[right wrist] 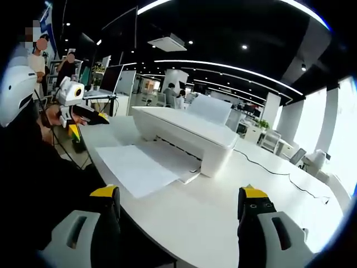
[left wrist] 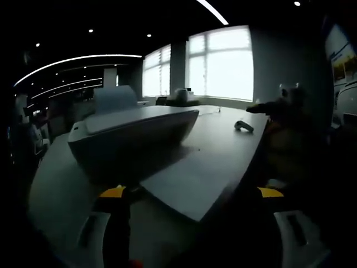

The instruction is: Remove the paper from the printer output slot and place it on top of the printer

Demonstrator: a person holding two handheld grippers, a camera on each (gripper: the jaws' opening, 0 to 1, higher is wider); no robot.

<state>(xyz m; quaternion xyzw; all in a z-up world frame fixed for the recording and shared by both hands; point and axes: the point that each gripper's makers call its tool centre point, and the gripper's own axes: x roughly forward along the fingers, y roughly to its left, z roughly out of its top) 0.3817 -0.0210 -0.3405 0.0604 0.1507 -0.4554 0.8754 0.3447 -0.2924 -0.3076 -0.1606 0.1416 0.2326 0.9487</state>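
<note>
A white printer (right wrist: 184, 131) stands on the white table (right wrist: 223, 218). A sheet of paper (right wrist: 136, 167) sticks out of its front output slot and lies flat on the table. My right gripper (right wrist: 179, 192) is open, short of the sheet's near edge, with nothing between its jaws. My left gripper (right wrist: 89, 125) hovers at the table's left edge, apart from the sheet. In the dim left gripper view the printer (left wrist: 134, 131) and the paper (left wrist: 195, 178) lie just ahead of my open left gripper (left wrist: 192, 192).
More sheets stand upright in the printer's rear tray (right wrist: 211, 108). A cable (right wrist: 268, 167) runs across the table to the right of the printer. A small dark object (left wrist: 244, 126) lies on the table. People stand far off at the left (right wrist: 67, 64).
</note>
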